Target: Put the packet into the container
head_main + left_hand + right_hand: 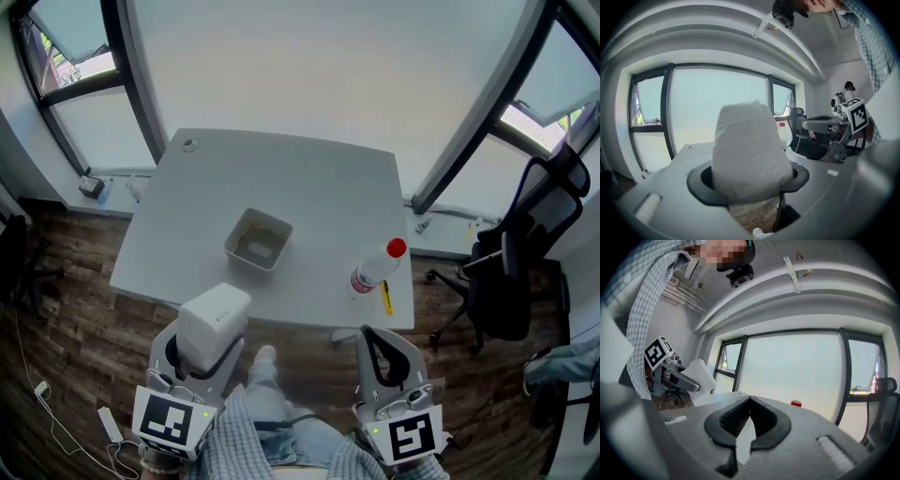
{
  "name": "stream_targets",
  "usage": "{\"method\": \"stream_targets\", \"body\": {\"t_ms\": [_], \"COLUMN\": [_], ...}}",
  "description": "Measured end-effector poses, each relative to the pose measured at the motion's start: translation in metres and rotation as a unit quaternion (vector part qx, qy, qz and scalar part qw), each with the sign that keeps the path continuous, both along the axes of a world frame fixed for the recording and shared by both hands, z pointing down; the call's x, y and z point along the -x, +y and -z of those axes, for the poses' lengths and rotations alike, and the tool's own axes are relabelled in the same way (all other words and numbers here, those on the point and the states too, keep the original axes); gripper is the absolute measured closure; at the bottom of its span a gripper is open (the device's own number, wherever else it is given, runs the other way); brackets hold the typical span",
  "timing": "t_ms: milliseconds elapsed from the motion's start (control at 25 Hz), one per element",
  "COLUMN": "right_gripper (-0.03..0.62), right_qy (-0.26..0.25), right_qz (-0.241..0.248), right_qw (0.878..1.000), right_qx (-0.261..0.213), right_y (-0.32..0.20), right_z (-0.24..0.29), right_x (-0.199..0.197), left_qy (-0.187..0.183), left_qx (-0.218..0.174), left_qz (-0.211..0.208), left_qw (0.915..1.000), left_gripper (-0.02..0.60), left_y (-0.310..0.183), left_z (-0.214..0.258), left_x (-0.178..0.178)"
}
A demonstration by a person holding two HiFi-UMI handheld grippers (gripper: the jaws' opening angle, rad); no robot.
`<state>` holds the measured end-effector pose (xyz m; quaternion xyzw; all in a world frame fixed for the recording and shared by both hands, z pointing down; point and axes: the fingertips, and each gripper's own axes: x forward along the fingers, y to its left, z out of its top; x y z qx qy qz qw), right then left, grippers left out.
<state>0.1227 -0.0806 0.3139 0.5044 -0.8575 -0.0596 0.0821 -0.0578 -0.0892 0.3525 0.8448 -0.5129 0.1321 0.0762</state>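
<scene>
A white, puffy packet (214, 322) stands upright between the jaws of my left gripper (208, 349), which is shut on it just off the table's near edge. In the left gripper view the packet (747, 150) fills the middle, both dark pads (701, 185) pressing its lower sides. The container (258, 240), a small square grey tub with an open top, sits on the grey table (309, 187) ahead of the packet. My right gripper (377, 337) hovers at the near right, shut and empty; its ribbed jaws meet at the tips (749, 401).
A lying plastic bottle (377, 266) with a red cap and a yellow pen (386, 298) are at the table's near right corner. A black office chair (511, 281) stands to the right. Windows ring the far side; wood floor lies below.
</scene>
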Motion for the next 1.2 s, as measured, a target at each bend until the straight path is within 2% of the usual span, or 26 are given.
{"method": "stream_targets", "body": {"t_ms": [280, 600, 800, 960, 1200], "right_gripper": [0.592, 0.592, 0.592, 0.592, 0.592], "right_qy": [0.001, -0.004, -0.011, -0.008, -0.009], "right_qz": [-0.018, -0.039, -0.058, -0.074, -0.090], "right_qw": [1.000, 0.999, 0.998, 0.997, 0.996], "right_qx": [0.003, -0.005, -0.007, -0.001, 0.006], "right_y": [-0.031, -0.064, -0.079, -0.090, -0.102], "right_z": [0.004, 0.013, 0.017, 0.014, 0.013], "right_x": [-0.004, 0.000, -0.001, -0.003, -0.002], "left_qy": [0.004, -0.017, -0.048, -0.039, -0.053], "left_qx": [-0.001, 0.006, 0.024, 0.034, 0.053], "left_qz": [-0.017, -0.052, -0.071, -0.088, -0.112], "left_qw": [0.9999, 0.9985, 0.9960, 0.9948, 0.9908], "left_gripper": [0.301, 0.301, 0.299, 0.299, 0.299], "left_y": [-0.042, -0.086, -0.114, -0.135, -0.161], "left_z": [0.010, 0.010, -0.006, -0.014, -0.035], "left_x": [-0.003, -0.010, -0.012, -0.017, -0.024]}}
